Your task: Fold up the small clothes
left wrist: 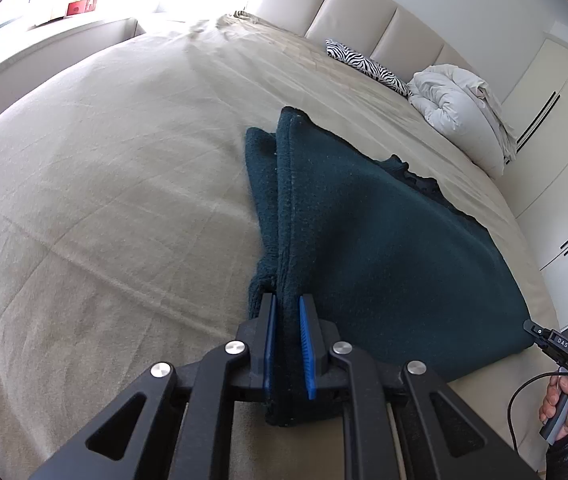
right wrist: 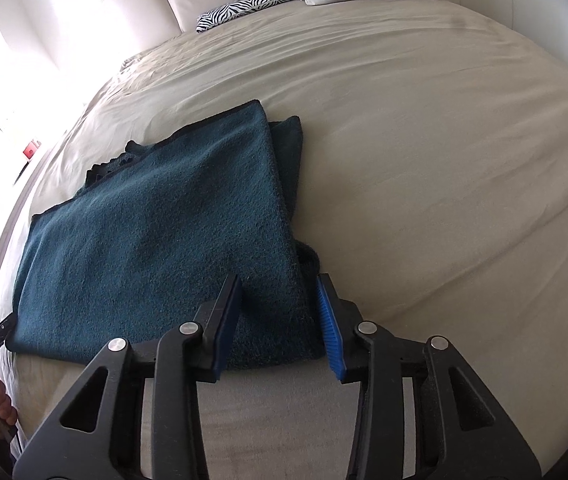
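A dark teal knitted garment (left wrist: 384,240) lies folded on the beige bed (left wrist: 104,200). My left gripper (left wrist: 286,320) is shut on the garment's left edge, with the cloth pinched between its blue pads. In the right wrist view the same garment (right wrist: 156,232) lies flat, and my right gripper (right wrist: 280,312) is open, its jaws standing astride the garment's near right corner with the cloth between them. The right gripper also shows in the left wrist view (left wrist: 564,348), held by a hand at the garment's right corner.
A zebra-print cushion (left wrist: 368,66) and a white rolled duvet (left wrist: 460,112) lie at the head of the bed by the padded headboard (left wrist: 348,8). White wardrobe doors (left wrist: 556,128) stand on the right. A bright window is on the left.
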The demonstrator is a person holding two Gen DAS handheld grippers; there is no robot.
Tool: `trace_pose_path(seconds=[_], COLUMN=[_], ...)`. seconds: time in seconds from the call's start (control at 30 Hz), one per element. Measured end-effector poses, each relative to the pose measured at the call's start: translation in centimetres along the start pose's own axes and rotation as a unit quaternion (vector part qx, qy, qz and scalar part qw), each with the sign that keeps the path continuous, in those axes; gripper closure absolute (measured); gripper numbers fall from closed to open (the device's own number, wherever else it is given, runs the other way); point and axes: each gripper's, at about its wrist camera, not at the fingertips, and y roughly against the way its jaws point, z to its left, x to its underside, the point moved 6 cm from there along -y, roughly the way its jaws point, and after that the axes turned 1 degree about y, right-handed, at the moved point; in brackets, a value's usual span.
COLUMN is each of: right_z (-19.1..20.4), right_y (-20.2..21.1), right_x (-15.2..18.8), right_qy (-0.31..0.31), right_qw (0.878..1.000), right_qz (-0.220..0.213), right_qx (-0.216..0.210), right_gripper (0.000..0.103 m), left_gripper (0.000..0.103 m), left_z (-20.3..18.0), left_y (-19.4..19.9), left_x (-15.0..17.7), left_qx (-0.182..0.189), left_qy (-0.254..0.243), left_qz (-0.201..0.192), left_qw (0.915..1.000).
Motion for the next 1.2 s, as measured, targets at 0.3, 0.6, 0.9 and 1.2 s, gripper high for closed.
trace_pose_path(seconds=[0.3,0.6,0.9,1.2], right_z=[-1.1,-2.7,-3.8,-3.4], right_y=[0.4,0.7,-0.8,3.9], right_x=[0.5,1.8,2.4,-0.6], right_qy=[-0.011,-0.067,-0.095,-0.116], right_qw=[1.0,0.998,0.995,0.991], right_qz=[-0.006,-0.01,0.008,-0.063], right_qx=[0.013,0.002,-0.032,-0.01], right_gripper=[0.097,0.098,0.093,0.052], left_gripper=[0.088,0.088,0.085,0.06], left_z=[-0.3,-0.3,-0.3,-3.2], left_y=[-0.3,-0.4,-0.3,4.4], left_x=[-0.1,-0.2,-0.4,-3.6], left_qx=[-0.007,-0.008,-0.004,-0.039], left_qy=[-0.008,-0.01,-0.006,-0.057], left_qz=[0.007,0.006,0.009,-0.064], left_qw=[0.9999,0.9999,0.9999,0.9956])
